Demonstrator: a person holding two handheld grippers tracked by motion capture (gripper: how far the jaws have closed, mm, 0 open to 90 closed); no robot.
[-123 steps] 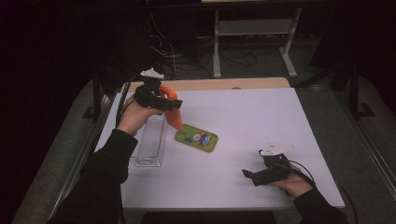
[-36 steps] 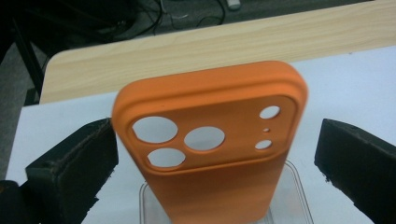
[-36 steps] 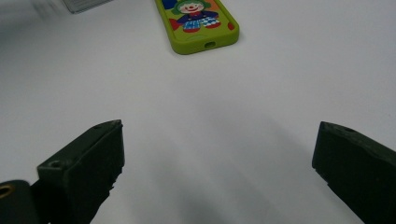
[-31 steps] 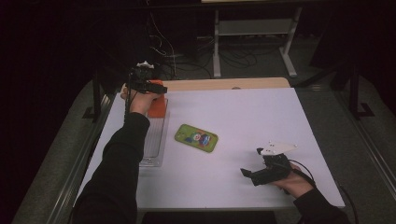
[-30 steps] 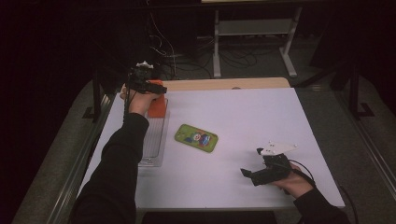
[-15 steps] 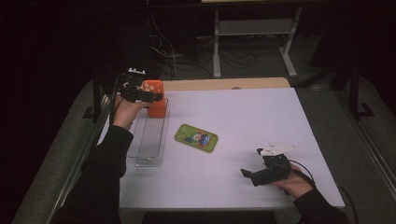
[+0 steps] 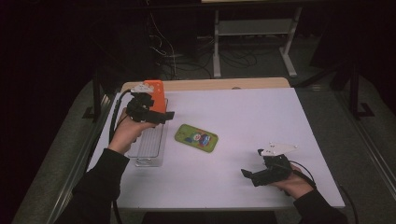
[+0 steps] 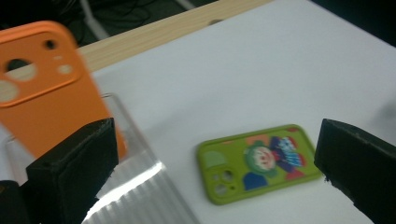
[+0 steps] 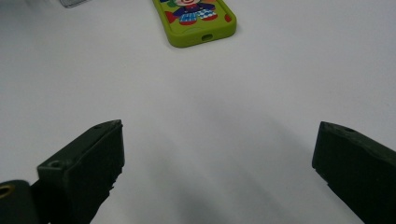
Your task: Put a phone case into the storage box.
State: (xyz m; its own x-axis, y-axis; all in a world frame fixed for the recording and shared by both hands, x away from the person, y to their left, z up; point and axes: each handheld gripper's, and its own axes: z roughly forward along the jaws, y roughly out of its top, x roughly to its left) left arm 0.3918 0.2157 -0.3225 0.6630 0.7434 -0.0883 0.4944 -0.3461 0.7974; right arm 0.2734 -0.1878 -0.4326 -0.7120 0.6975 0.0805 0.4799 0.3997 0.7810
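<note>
Orange phone case (image 7: 156,94), green cartoon-clown case (image 7: 196,138), white table (image 7: 243,116), black tongs (image 7: 159,115)

Black sleeves, black cabled grippers

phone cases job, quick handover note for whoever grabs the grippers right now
Left gripper: jaws wide open, holding nothing, over the far end of the clear rack.
Right gripper: open, empty, low over the white table near its front right.
Orange phone case: stands upright at the rack's far end, apart from the left jaws.
Green cartoon phone case: lies flat on the table, right of the rack.
Done: orange case looks racked.
Left: probably the green case goes into the rack next.
</note>
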